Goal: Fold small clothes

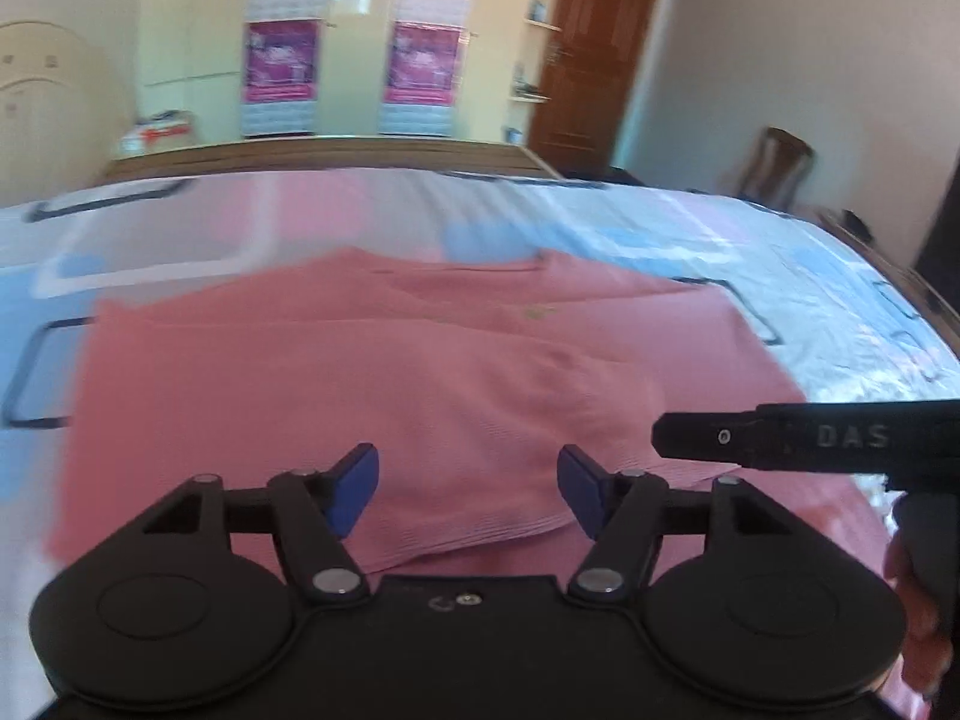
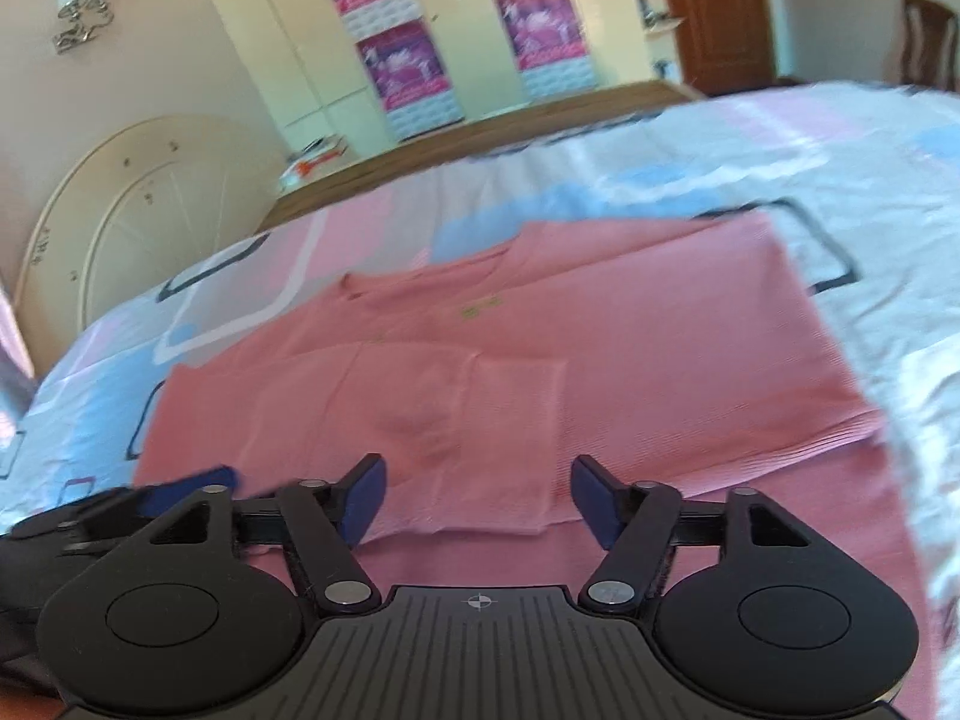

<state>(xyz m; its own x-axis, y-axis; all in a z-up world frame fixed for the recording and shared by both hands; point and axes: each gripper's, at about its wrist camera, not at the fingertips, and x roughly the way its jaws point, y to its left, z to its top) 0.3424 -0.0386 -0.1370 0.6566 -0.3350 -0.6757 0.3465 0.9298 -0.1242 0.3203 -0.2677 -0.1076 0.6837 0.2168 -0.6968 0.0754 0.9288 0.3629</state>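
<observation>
Lying flat on the bedsheet (image 1: 690, 228), the pink shirt (image 1: 420, 372) spreads ahead of both pairs of fingers. Only the right view shows a wall lamp (image 2: 81, 9) and headboard (image 2: 120, 198); only the left shows a chair (image 1: 777, 165). Left gripper (image 1: 468, 489) and right gripper (image 2: 477, 501) hover level above the near hem — both spread wide, grasping nothing.

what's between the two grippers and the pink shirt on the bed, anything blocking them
Nothing visible. The left gripper and right gripper are both open, empty, and hang right over the near edge of the pink shirt, which lies on the patterned bedsheet with nothing on top of it.
</observation>
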